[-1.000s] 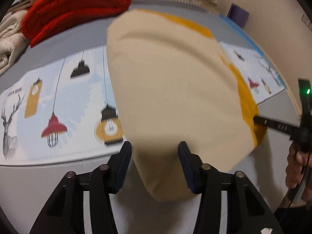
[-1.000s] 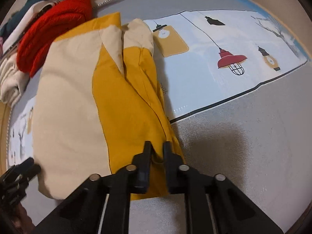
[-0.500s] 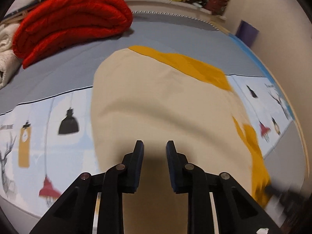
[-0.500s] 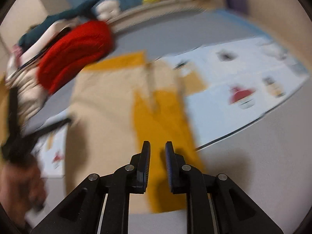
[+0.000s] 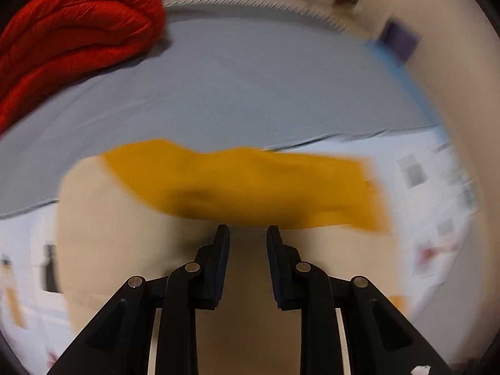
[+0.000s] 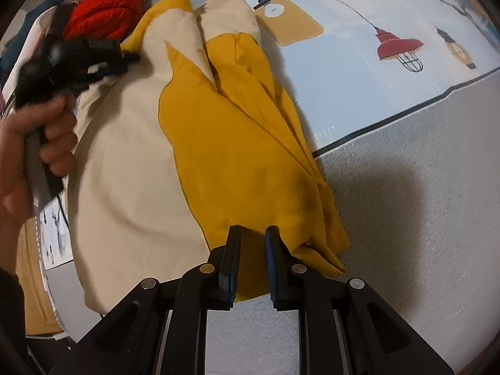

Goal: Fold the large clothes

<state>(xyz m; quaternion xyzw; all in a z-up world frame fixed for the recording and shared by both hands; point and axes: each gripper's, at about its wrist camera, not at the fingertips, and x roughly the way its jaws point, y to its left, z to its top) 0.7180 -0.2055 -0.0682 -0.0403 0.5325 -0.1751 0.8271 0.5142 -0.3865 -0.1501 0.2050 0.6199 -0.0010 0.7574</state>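
Note:
A large cream and mustard-yellow garment (image 6: 193,143) lies folded lengthwise on the bed, its yellow part on the right. In the left wrist view, which is blurred, the garment (image 5: 237,181) fills the lower middle. My left gripper (image 5: 247,234) is over the cream part, its jaws slightly apart and holding nothing; it also shows at the far left of the right wrist view (image 6: 125,59), held in a hand. My right gripper (image 6: 252,237) is at the near yellow hem, its jaws slightly apart with nothing between them.
A folded red padded jacket (image 5: 72,34) lies at the back left, also in the right wrist view (image 6: 103,15). A light blue sheet with lamp prints (image 6: 375,50) covers the bed under the garment. A grey cover (image 6: 406,218) lies to the right front.
My left gripper has moved further along the garment towards its far yellow end. My right gripper has come back down to the near yellow hem. The right jaws have opened a little.

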